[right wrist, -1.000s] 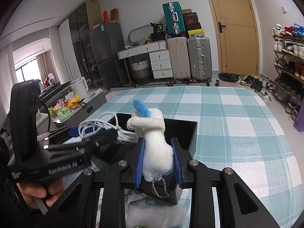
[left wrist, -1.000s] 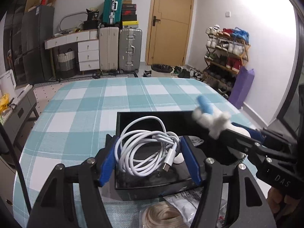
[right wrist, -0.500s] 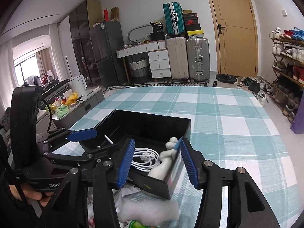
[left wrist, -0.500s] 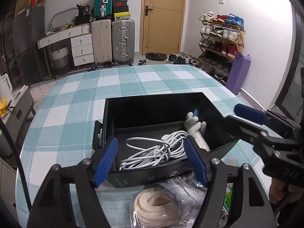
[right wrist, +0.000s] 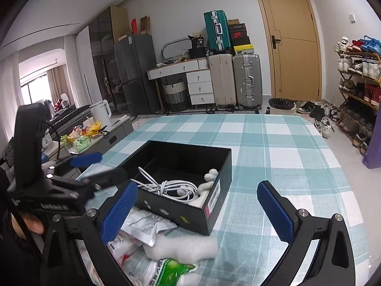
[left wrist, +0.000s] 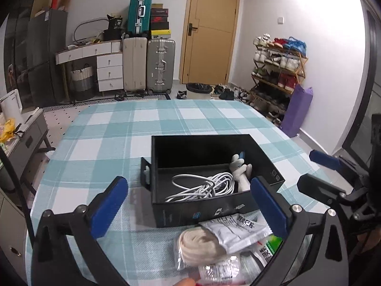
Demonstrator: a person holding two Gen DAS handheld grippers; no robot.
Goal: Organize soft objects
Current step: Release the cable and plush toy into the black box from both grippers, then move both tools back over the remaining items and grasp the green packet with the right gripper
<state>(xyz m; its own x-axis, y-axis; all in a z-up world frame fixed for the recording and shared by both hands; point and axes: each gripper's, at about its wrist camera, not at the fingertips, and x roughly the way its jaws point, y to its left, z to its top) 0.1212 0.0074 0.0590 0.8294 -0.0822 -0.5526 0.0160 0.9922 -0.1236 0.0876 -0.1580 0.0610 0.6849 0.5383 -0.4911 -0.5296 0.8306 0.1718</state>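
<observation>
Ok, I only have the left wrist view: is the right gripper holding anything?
Observer: No. The right gripper is open, with nothing between its pads.
Operator: Any loose soft item I can't see?
Observer: Yes. A white fluffy piece lies on the tablecloth, just outside the near wall of the black box, next to the packets.
Operator: Where does the plush toy sit?
Observer: The plush toy is inside the box beside the white cable, in the corner against the end wall that bears a barcode label on its outside.
</observation>
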